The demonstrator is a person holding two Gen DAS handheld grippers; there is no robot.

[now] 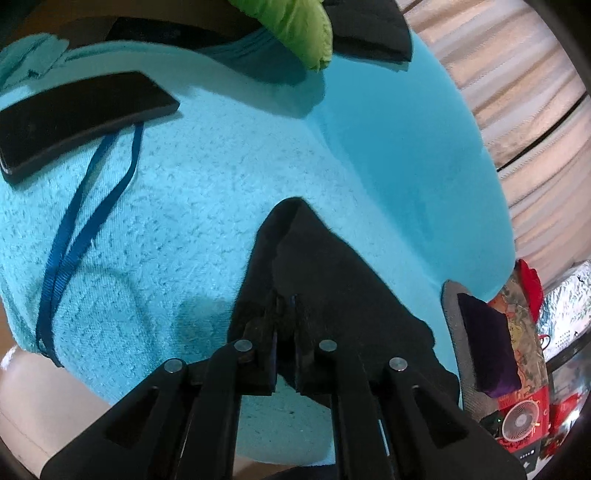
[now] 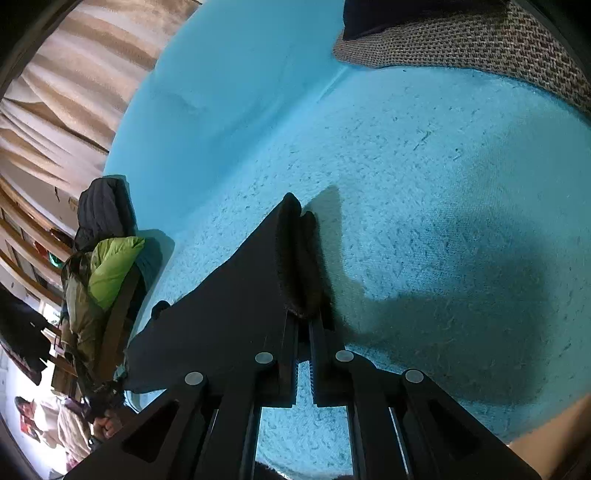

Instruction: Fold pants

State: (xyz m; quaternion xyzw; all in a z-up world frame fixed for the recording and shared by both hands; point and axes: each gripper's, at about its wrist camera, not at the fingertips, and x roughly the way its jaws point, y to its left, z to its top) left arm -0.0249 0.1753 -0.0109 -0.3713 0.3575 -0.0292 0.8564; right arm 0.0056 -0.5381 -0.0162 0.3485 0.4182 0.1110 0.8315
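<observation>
The pants (image 1: 332, 280) are black fabric held up over a turquoise towel (image 1: 177, 206). In the left wrist view my left gripper (image 1: 284, 306) is shut on a corner of them, and the cloth drapes off to the right. In the right wrist view my right gripper (image 2: 303, 310) is shut on another bunched edge of the pants (image 2: 229, 306), with the cloth stretching down to the left. Both grippers hold the fabric a little above the towel (image 2: 424, 206).
A black phone (image 1: 74, 118) and a blue lanyard (image 1: 77, 236) lie on the towel at left. A green jacket (image 1: 295, 29) lies at the back; it also shows in the right wrist view (image 2: 110, 266). A woven cushion (image 2: 480, 40) sits at the far right.
</observation>
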